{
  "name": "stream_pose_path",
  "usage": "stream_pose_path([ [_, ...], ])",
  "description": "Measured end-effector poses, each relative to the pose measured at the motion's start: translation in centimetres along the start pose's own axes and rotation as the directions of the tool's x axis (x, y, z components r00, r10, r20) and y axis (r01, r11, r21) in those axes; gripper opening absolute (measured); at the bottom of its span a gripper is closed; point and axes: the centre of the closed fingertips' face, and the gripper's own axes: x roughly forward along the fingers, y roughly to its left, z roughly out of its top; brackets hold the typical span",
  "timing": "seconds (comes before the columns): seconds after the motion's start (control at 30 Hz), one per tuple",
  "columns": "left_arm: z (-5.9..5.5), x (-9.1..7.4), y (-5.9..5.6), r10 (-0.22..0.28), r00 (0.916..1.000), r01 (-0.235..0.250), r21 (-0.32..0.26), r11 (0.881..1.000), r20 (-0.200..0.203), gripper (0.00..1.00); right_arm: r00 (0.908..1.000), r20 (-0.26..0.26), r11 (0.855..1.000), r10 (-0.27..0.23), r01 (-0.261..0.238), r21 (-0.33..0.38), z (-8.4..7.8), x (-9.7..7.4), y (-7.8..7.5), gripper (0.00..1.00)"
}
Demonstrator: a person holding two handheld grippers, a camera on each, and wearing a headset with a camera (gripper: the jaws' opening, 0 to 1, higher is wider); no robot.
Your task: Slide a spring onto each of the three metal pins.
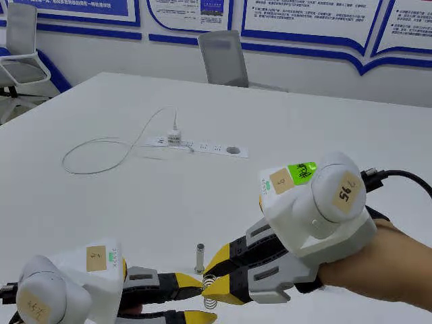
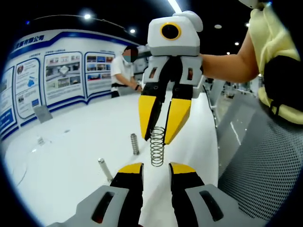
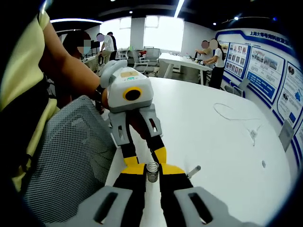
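1. Now the right gripper (image 2: 156, 140) is pinching the spring (image 2: 157, 152) by its top, near the bare pin (image 2: 104, 169).
2. The left gripper (image 2: 156, 166) is hovering narrowly open below, seemingly clear of it.
3. I'd be keeping the spring upright, centring it over the pin.

Bare tabletop (image 1: 304, 128) wide open beyond the upright pin (image 1: 200, 257) (power strip (image 1: 202, 146) well behind it)

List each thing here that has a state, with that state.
right gripper: shut on the held spring
held spring: gripped at one end, not compressed
left gripper: open
bare pin: upright, no spring on it
sprung pin: upright, spring on it
power strip: one plug inserted
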Motion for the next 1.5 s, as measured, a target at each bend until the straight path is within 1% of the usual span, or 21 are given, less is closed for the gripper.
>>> stream_pose_path([
  [0.23, -0.4, -0.7, 0.9, 0.041, 0.9991, -0.042, -0.021, 0.999, -0.007, 0.29, 0.9994, 0.018, 0.999, -0.030, 0.030, 0.017, 0.1, -0.2, -0.9, 0.12],
  [0.4, -0.9, -1.2, 1.6, 0.073, 0.9972, -0.073, -0.052, 0.996, -0.014, 0.36, 0.9971, 0.035, 0.997, -0.068, 0.066, 0.034, 0.3, -0.4, -2.0, 0.12],
  [0.5, -1.1, -1.5, 1.9, 0.091, 0.9957, -0.092, -0.063, 0.994, -0.016, 0.39, 0.9937, 0.043, 0.994, -0.104, 0.102, 0.044, 0.5, -0.6, -3.0, 0.12],
  [0.6, -1.1, -1.8, 2.2, 0.106, 0.9942, -0.107, -0.073, 0.992, -0.015, 0.41, 0.9906, 0.051, 0.991, -0.127, 0.124, 0.055, 0.6, -0.8, -3.8, 0.12],
  [0.77, -1.3, -2.0, 2.6, 0.124, 0.9922, -0.125, -0.090, 0.988, -0.017, 0.48, 0.9863, 0.060, 0.986, -0.153, 0.149, 0.072, 0.8, -0.7, -4.8, 0.12],
  [0.9, -1.4, -2.1, 2.8, 0.136, 0.9906, -0.136, -0.098, 0.986, -0.016, 0.51, 0.9784, 0.077, 0.978, -0.192, 0.184, 0.098, 1.0, -0.7, -6.1, 0.12],
  [0.93, -1.4, -2.1, 2.8, 0.138, 0.9903, -0.139, -0.101, 0.985, -0.017, 0.52, 0.9742, 0.088, 0.974, -0.208, 0.198, 0.111, 1.1, -0.8, -6.5, 0.12],
  [1.07, -1.6, -2.1, 2.8, 0.142, 0.9896, -0.144, -0.110, 0.984, -0.020, 0.55, 0.9633, 0.097, 0.963, -0.250, 0.238, 0.125, 1.3, -0.7, -7.7, 0.12],
  [1.2, -1.8, -2.2, 2.9, 0.147, 0.9889, -0.148, -0.117, 0.982, -0.024, 0.57, 0.9586, 0.098, 0.956, -0.267, 0.251, 0.152, 1.1, -0.1, -8.6, 0.12],
  [1.33, -1.8, -2.2, 3.0, 0.151, 0.9882, -0.153, -0.122, 0.981, -0.025, 0.59, 0.9577, 0.094, 0.953, -0.272, 0.254, 0.166, 0.8, 0.6, -9.1, 0.12],
  [1.5, -2.0, -2.3, 3.2, 0.154, 0.9877, -0.156, -0.130, 0.979, -0.027, 0.61, 0.9605, 0.078, 0.951, -0.267, 0.250, 0.182, 0.1, 1.6, -9.4, 0.12],
])
